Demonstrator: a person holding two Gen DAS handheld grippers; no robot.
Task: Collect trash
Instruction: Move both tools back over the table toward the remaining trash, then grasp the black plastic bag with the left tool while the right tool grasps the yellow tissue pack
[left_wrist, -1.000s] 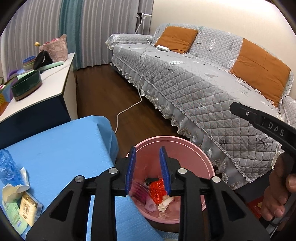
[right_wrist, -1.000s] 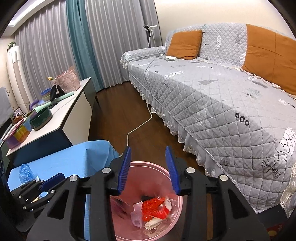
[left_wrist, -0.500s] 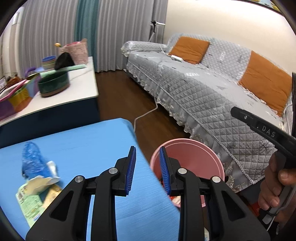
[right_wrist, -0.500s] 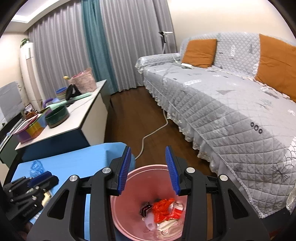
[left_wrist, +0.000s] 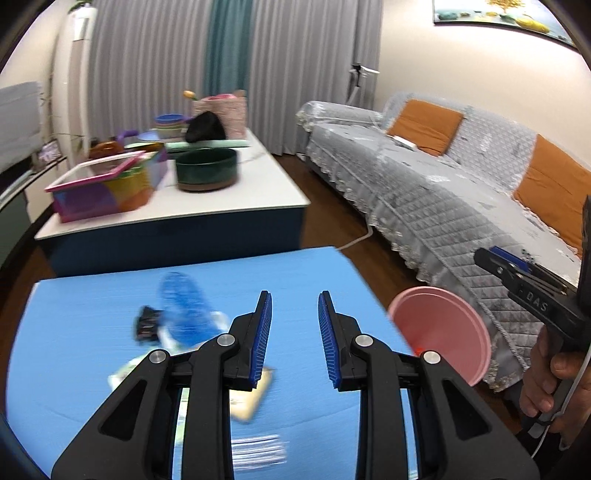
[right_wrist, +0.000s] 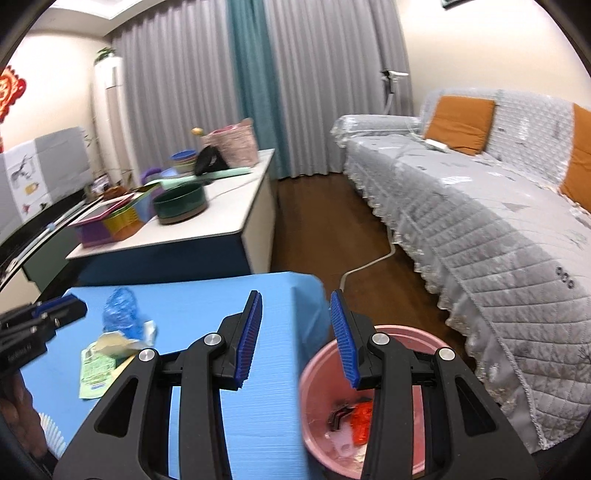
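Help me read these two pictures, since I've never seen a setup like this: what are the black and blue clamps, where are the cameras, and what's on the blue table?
No robot here: a person holds a hand-squeezed gripper in each hand, each with a wide-angle camera looking out along its two blue-padded jaws. One picture comes from the left gripper, the other from the right gripper. Each also catches the other at its edge. Both stand open and hold nothing. On the blue table lies trash: a crumpled blue plastic bag, a green-and-white packet and torn paper wrappers. Beside the table stands a pink bin that already holds red and white scraps.
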